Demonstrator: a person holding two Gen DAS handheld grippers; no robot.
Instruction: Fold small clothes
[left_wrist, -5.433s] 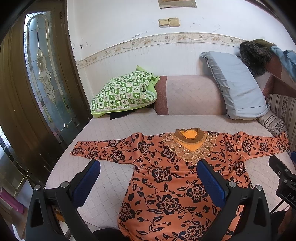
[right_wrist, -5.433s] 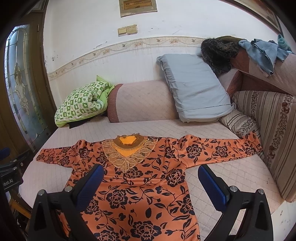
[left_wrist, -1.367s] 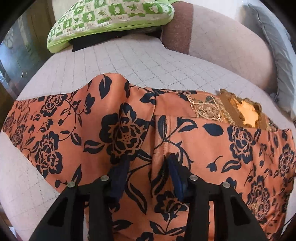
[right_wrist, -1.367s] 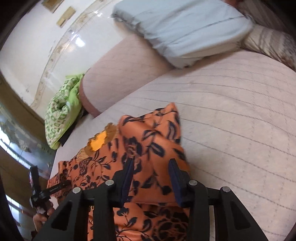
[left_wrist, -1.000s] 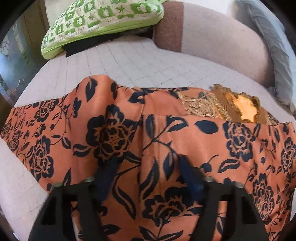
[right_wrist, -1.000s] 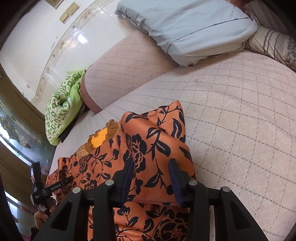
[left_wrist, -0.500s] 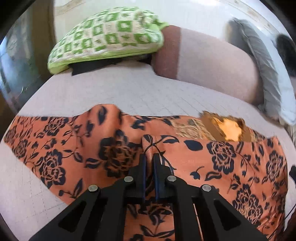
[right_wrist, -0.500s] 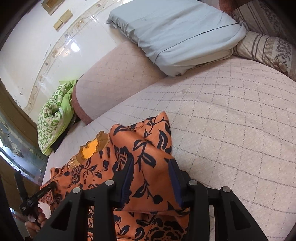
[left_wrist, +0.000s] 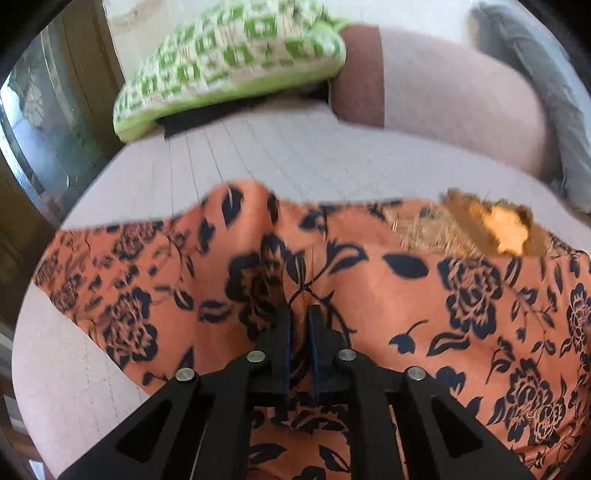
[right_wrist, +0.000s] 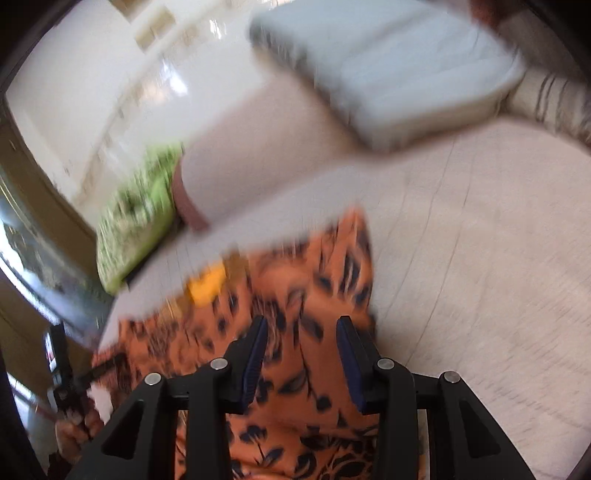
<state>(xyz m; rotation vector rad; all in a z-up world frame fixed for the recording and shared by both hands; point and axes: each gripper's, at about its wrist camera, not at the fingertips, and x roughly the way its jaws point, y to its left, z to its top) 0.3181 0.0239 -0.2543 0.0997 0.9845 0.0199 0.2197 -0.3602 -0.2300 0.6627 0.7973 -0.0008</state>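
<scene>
An orange blouse with black flowers (left_wrist: 388, 295) lies on the quilted pink mattress (left_wrist: 295, 158). Its left sleeve (left_wrist: 110, 273) lies spread out to the left. Its right sleeve (right_wrist: 332, 266) is folded in over the body. My left gripper (left_wrist: 298, 314) is shut on a pinch of the blouse fabric near the left shoulder. My right gripper (right_wrist: 301, 328) is open, its jaws on either side of the folded sleeve without gripping it. The orange neckline (left_wrist: 506, 232) shows at the right. The right wrist view is blurred by motion.
A green checked pillow (left_wrist: 236, 55) and a pink bolster (left_wrist: 443, 88) lie along the far wall. A grey-blue pillow (right_wrist: 399, 62) leans at the back right. A glass door (left_wrist: 40, 122) stands left of the bed. The hand with the left gripper (right_wrist: 70, 413) shows at lower left.
My left gripper stays shut on the fabric and has pushed slightly forward. My right gripper stays open and is moving fast over the folded sleeve, which blurs its view.
</scene>
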